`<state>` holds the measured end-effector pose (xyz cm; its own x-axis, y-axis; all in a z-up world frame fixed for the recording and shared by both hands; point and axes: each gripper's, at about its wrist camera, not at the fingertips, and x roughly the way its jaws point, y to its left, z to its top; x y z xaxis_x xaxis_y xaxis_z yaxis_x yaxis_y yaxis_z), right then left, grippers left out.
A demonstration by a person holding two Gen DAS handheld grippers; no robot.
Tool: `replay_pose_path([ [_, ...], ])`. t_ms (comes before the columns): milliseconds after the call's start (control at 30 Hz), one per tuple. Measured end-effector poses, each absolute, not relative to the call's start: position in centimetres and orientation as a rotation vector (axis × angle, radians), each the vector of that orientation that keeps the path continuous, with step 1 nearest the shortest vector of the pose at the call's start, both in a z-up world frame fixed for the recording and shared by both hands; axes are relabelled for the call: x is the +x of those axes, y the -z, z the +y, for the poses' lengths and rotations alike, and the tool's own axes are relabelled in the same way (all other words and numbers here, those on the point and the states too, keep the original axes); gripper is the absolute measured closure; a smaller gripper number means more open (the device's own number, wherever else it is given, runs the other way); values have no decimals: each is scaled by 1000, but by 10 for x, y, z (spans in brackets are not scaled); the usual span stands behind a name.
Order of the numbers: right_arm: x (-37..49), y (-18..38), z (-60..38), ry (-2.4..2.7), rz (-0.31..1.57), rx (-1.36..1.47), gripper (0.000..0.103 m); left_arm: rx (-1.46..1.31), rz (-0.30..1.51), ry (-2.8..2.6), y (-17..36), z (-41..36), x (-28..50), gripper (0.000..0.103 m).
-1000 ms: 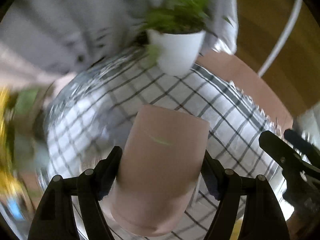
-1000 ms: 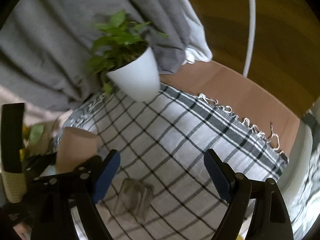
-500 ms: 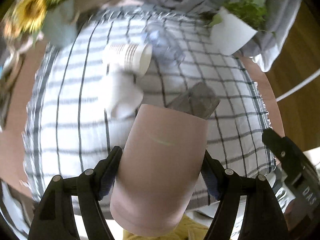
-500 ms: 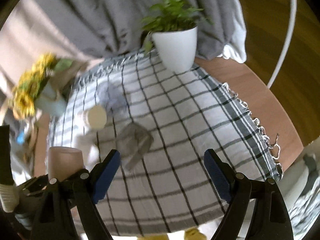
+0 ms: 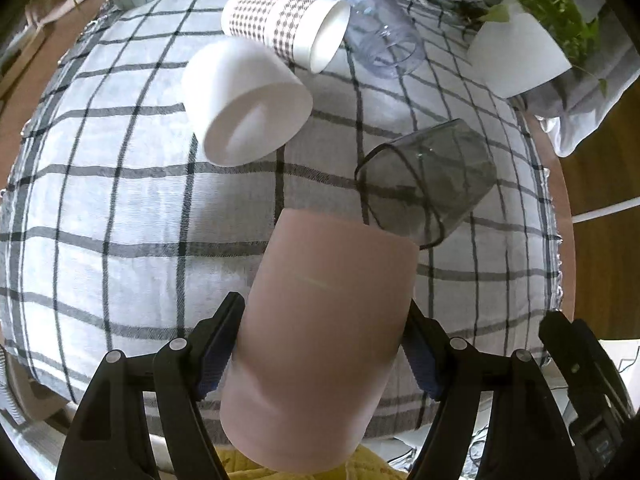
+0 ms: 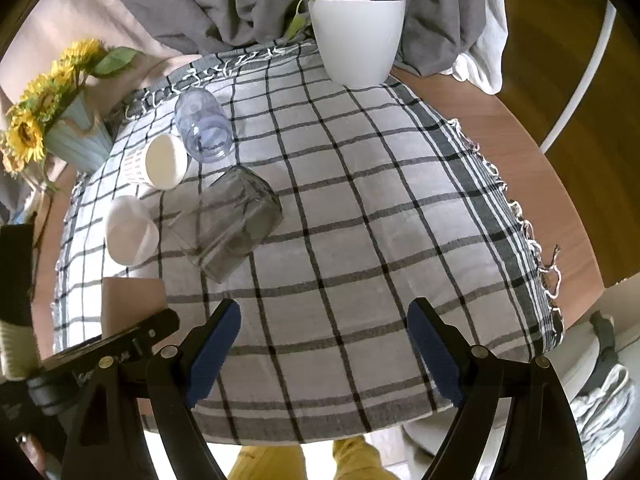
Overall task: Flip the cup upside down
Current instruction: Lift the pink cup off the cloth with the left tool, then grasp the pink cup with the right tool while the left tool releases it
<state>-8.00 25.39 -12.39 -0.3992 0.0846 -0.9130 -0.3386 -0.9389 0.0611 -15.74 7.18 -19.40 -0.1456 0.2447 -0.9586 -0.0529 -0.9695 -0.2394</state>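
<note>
Over checked cloth (image 5: 120,208), near edge: pink cup (image 5: 320,328) clamped in left gripper (image 5: 322,344), right gripper (image 6: 324,344) wide open, empty; best lowered squarely, rim flat, clear of grey glass (image 5: 428,184).

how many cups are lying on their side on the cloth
4: a white cup at left, a checked paper cup behind it, a clear bluish cup beside that, and a smoky glass nearest the pink cup held in the left gripper.
</note>
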Motion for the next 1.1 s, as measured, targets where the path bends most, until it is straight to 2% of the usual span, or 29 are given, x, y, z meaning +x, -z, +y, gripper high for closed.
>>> replay_pose_path([
  [300, -90, 132, 257, -2392, 309, -1571, 18, -1924, -170, -2238, 201, 77, -164, 29],
  [333, -90, 132, 257, -2392, 309, -1575, 18, -1914, -161, -2245, 199, 78, -164, 28],
  [433, -90, 129, 257, -2404, 310, -1573, 18, -1872, -128, -2281, 188, 81, -163, 16],
  [700, -80, 92, 254, -2537, 301, -1481, 18, -1739, -166, -2445, 137, 63, -139, 14],
  [833, -79, 77, 244, -2631, 325, -1465, 18, -1644, -133, -2576, 110, 45, -122, 6],
  [1100, -99, 93, 200, -2718, 448, -1642, 18, -1650, -82, -2708, 100, -8, -111, 6],
])
